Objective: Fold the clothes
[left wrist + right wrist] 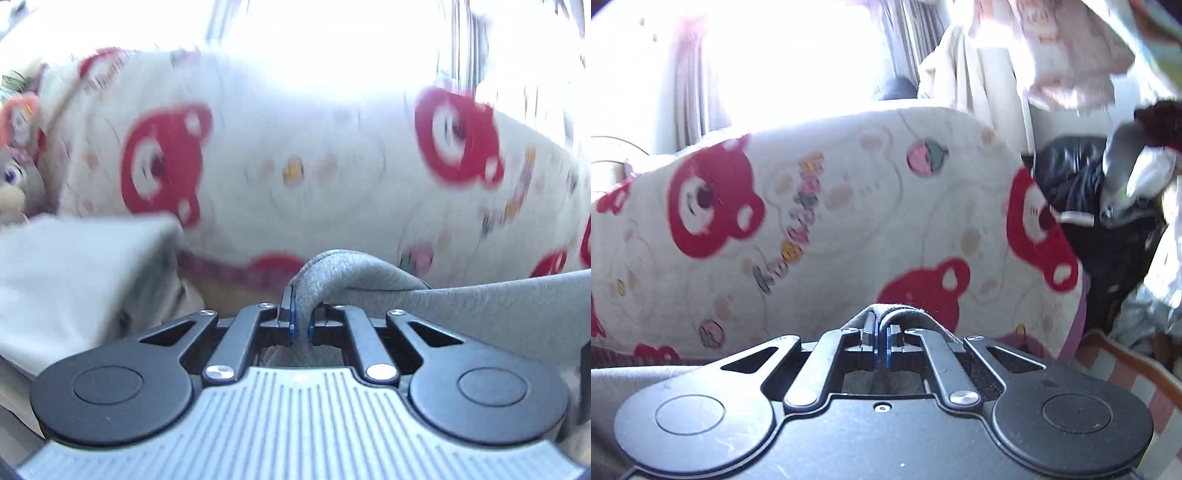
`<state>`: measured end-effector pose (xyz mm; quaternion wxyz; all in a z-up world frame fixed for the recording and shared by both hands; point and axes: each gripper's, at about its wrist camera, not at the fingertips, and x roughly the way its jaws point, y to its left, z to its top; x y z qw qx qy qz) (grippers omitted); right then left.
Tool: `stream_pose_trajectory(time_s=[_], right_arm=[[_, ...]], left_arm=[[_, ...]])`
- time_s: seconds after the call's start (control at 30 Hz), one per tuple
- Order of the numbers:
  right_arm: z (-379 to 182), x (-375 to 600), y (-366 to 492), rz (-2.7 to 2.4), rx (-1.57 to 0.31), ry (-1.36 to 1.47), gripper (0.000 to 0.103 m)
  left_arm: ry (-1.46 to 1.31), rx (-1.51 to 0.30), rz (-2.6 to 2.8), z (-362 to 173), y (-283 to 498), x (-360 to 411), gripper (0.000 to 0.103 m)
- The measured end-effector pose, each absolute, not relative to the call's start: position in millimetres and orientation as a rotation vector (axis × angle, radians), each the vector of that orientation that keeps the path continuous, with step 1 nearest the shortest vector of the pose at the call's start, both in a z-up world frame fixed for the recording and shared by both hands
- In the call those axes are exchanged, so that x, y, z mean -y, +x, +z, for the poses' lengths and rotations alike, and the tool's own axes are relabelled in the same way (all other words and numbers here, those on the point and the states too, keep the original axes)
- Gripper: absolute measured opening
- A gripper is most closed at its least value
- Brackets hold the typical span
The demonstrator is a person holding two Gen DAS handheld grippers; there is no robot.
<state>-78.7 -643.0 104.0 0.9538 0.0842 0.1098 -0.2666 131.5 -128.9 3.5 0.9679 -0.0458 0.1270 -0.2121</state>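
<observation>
My left gripper (pixel 302 314) is shut on a fold of grey garment (pixel 480 314); the cloth loops over the fingertips and trails off to the right. A lighter grey part of cloth (pixel 81 266) lies at the left. My right gripper (pixel 882 334) is shut on an edge of the same grey garment (pixel 901 312), which wraps over the fingertips; more grey cloth (pixel 639 384) lies at the lower left. Both grippers hold the cloth in front of a white bedcover with red bears (pixel 820 221), also in the left wrist view (pixel 295 166).
A pile of dark and white clothes (pixel 1100 221) lies to the right of the bed. Pale garments (pixel 1071 66) hang above it. A striped orange and white cloth (pixel 1130 376) is at the lower right. A stuffed toy (pixel 18 155) sits at the far left. A bright window is behind.
</observation>
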Motion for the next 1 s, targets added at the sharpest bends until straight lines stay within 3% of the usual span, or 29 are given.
stream_pose_trajectory(time_s=[0.27, 0.53, 0.63, 0.8, 1.0], right_arm=[[180.3, 575.6, -152.2, -0.353, -0.149, 0.181, 0.004], [174.0, 532.0, -176.6, -0.038, -0.357, 0.448, 0.004], [152.8, 520.4, -158.0, -0.022, -0.407, 0.393, 0.004], [126.0, 547.2, -123.9, -0.115, -0.464, 0.423, 0.004], [128.9, 561.3, -124.2, -0.172, -0.474, 0.385, 0.004]], left_arm=[[-0.229, 0.009, -0.303, 81.5, 46.1, 46.1, 0.006], [-0.311, 0.125, -0.229, 160.3, -8.2, -60.0, 0.006], [-0.280, 0.005, -0.194, 149.9, 4.7, -68.6, 0.006], [-0.181, -0.245, -0.160, 74.2, 69.0, -37.5, 0.006], [-0.169, -0.370, -0.180, 42.9, 140.3, -2.1, 0.006]])
